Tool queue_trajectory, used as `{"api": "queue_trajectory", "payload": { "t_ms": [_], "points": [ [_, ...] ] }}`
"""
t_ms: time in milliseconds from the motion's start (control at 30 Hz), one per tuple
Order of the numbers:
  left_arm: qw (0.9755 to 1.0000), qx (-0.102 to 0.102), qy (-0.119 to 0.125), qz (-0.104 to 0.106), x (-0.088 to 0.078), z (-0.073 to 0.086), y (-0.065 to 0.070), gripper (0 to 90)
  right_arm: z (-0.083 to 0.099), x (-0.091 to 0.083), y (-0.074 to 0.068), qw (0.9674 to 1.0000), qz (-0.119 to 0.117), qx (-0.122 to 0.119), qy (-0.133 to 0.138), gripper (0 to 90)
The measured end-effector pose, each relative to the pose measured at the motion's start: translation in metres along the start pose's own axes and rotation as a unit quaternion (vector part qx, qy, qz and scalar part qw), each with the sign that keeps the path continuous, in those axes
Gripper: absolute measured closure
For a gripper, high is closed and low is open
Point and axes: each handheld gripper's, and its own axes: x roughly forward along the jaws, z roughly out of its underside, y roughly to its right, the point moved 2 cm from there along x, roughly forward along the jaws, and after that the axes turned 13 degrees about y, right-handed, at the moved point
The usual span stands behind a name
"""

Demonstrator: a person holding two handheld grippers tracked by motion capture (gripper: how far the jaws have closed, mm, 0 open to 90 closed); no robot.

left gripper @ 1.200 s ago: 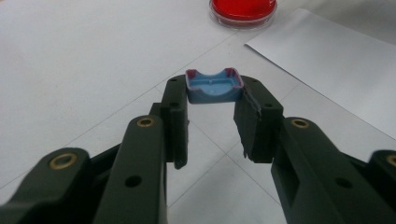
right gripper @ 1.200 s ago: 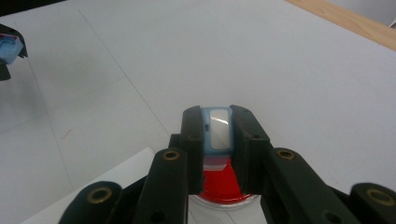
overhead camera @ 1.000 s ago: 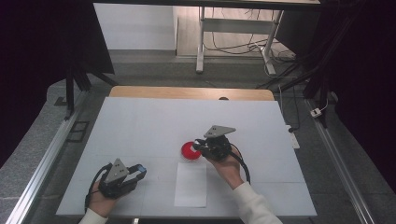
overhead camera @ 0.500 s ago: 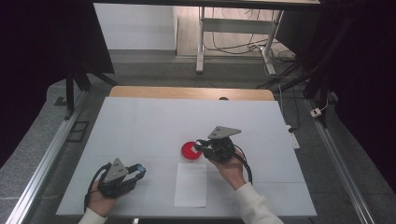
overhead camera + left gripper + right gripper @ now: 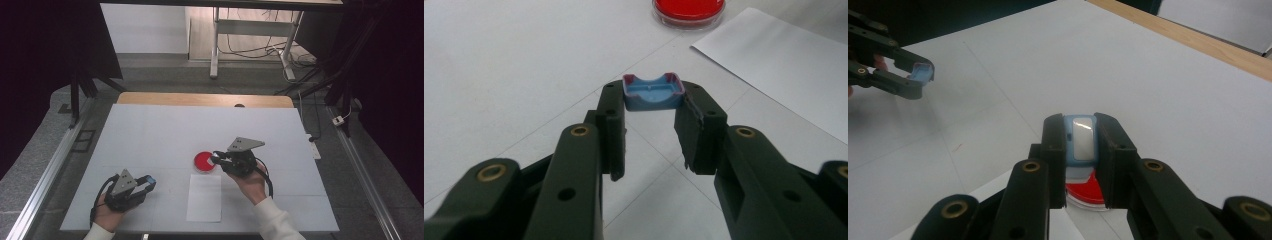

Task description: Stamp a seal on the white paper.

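**Two blue parts held over white table, red dish between**

The table [image 5: 150, 130] is seen as a flat, matte white surface scored with faint seam lines, with a strip of bare wood along its far edge. A rectangular sheet of white paper [image 5: 204, 197], smooth and uncreased, is laid near the front edge. Just beyond it a round, shallow, clear-walled dish [image 5: 203, 161] with glossy red filling is placed.

The right gripper [image 5: 218, 158] is held just above the dish's right rim; its jaws are closed narrowly on a small light-blue piece with a glossy white face [image 5: 1082, 137].

The left gripper [image 5: 150, 180] is held low at the front left, well apart from the dish. Its jaws are clamped on a small blue cap [image 5: 653, 92], hollow, with scooped edges and a reddish rim.
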Motion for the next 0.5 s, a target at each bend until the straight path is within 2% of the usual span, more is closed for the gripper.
{"api": "queue_trajectory", "payload": {
  "t_ms": [200, 500],
  "points": [
    [1.0000, 0.001, -0.001, 0.000, 0.000, 0.000, 0.000, 65.6, -0.002, -0.007, -0.004, 1.0000, -0.003, -0.007, -0.001, 75.1],
    [1.0000, 0.001, -0.001, 0.000, 0.000, 0.000, 0.001, 65.7, -0.001, -0.011, -0.017, 0.9995, -0.026, -0.015, -0.010, 75.1]
  ]
}}
